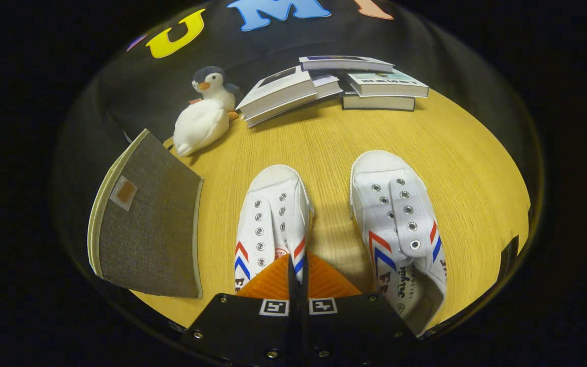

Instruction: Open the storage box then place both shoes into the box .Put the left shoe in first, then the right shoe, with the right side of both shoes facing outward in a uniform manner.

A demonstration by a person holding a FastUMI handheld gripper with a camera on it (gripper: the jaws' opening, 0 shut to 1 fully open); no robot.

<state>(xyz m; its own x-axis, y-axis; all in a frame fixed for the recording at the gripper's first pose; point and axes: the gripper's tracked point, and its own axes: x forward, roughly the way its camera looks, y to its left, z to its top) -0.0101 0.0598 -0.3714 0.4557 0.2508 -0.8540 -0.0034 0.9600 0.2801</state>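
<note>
Two white canvas shoes with red and blue stripes stand side by side on the yellow wooden table (334, 148), toes pointing away from me. The left-hand shoe (272, 214) lies just ahead of my fingers, and its heel end is hidden under them. The right-hand shoe (400, 219) sits a little to the right of the fingers. My gripper (293, 259) is shut, its pads meeting in a thin line above the left-hand shoe's opening, with nothing visibly held. The grey fabric storage box (145, 219) rests to the left of the shoes with its lid closed.
A penguin plush (213, 84) and a white plush (200, 126) sit beyond the box. Several books (334, 84) are stacked at the table's far edge. Bare table stretches between the shoes and the books.
</note>
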